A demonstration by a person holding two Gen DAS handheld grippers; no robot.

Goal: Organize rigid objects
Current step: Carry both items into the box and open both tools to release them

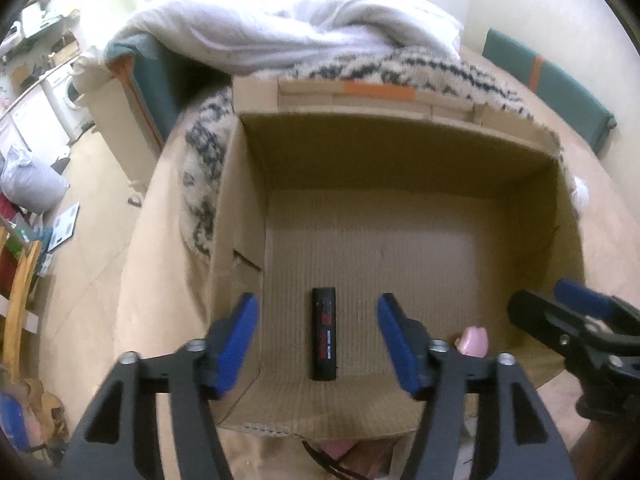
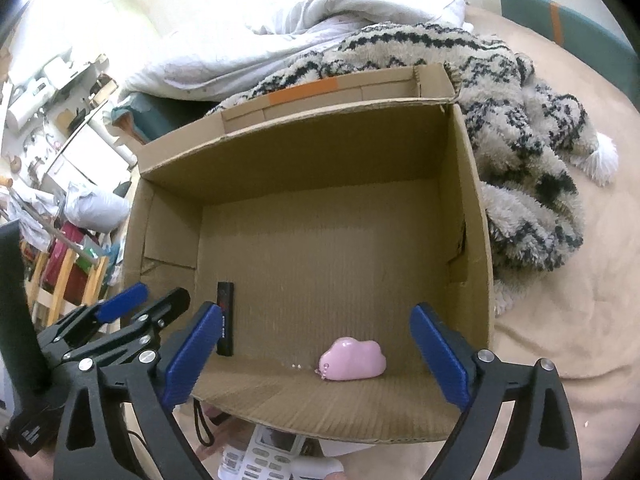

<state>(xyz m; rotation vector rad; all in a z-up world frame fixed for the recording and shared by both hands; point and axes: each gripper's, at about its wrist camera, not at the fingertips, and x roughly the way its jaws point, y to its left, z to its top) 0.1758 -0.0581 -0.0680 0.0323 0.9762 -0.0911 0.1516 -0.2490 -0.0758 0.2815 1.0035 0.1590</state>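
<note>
An open cardboard box [image 1: 248,184] [image 2: 472,184] sits on a beige bed cover. Inside it, a slim black device with red print [image 1: 324,340] [image 2: 225,320] lies near the front left, and a pink cloud-shaped object [image 2: 354,359] [image 1: 474,340] lies near the front right. My left gripper [image 1: 318,344] is open and empty above the black device. My right gripper [image 2: 316,352] is open and empty above the pink object. The right gripper also shows in the left wrist view [image 1: 560,304], and the left gripper in the right wrist view [image 2: 156,296].
A shaggy black-and-cream blanket [image 2: 532,168] and a white duvet [image 1: 280,28] lie behind and beside the box. A white remote [image 2: 264,456], a black cord [image 2: 202,420] and something pink [image 1: 336,448] lie before the box's front wall. Cluttered floor lies to the left [image 1: 60,208].
</note>
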